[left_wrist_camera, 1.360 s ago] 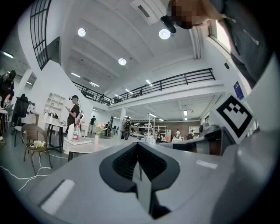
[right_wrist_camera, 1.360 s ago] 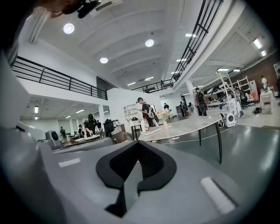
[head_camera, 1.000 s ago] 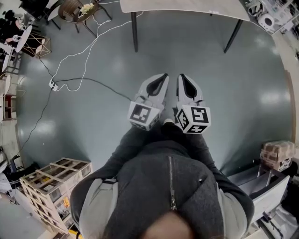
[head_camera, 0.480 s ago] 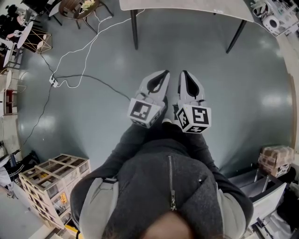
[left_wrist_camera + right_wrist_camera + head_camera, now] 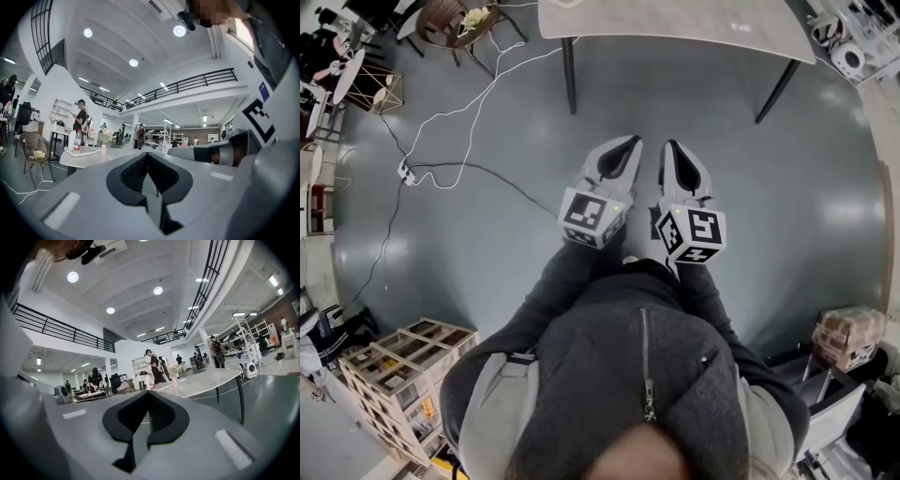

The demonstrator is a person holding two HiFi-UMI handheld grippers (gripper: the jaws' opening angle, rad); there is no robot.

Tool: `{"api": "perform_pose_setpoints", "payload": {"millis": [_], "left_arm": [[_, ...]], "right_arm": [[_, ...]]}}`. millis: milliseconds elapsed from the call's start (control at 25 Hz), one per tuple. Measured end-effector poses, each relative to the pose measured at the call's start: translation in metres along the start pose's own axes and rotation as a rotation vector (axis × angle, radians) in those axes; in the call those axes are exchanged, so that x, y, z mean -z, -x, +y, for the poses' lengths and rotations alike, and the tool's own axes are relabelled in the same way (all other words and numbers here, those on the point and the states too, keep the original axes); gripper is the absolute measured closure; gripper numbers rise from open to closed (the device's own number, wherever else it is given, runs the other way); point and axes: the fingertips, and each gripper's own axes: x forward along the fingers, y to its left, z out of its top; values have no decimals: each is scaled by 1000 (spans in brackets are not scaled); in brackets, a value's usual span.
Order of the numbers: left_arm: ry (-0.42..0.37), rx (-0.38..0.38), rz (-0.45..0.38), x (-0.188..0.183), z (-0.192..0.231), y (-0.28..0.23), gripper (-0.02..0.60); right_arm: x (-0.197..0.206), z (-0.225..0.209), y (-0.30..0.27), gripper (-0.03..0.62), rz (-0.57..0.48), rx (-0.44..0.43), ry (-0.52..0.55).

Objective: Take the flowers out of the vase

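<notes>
Not much readable print here. The red label on the bottle (image 5: 78,139) is too small to read. The cube (image 5: 592,217) on the left gripper (image 5: 628,142) and the cube (image 5: 694,234) on the right gripper (image 5: 669,146) only carry black-and-white square patterns.

The flowers (image 5: 107,135), pale pink, are in the little pink vase (image 5: 103,150) on the round-edged white bench (image 5: 91,160), well away from both grippers. The bottle stands on a tray (image 5: 80,152) just beside the vase.

Both grippers are held side by side out front, pointing about level toward the bench. In both gripper views the fingers (image 5: 132,172) are pressed together with nothing between them.

A stretch of grey floor (image 5: 741,178) lies between the grippers and the bench. Off to the left, white and dark cables (image 5: 441,112) run to a power strip (image 5: 406,172). There are wooden crates (image 5: 403,361) at lower left and a cardboard box (image 5: 848,330) at lower right. A wicker chair (image 5: 33,146) sits left of the bench, and a person (image 5: 80,119) stands behind it.
</notes>
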Motion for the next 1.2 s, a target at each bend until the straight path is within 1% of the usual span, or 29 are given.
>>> {"api": "perform_pose_setpoints", "payload": {"millis": [320,600,720,880,1080,1200], "left_arm": [[-4,18,-18,-20,45,-65,572],[-11,37,-28,-32,82,-107,572],[-7,44,-23,-34,97,-119,572],[-1,49,-14,-31,114,-130,572],[3,68,-3,-26,130,-143,572],[0,80,-11,-25,140,-151,572]], "right_arm": [[-29,-23,-70,591,-23,1,19],[-44,-36,-127,591,-33,13,25],[-46,-40,-145,591,-32,23,25],[-47,-40,-165,591,-48,13,19],[-45,-43,-186,591,-43,33,20],[-45,-44,-199,591,-46,45,22]]}}
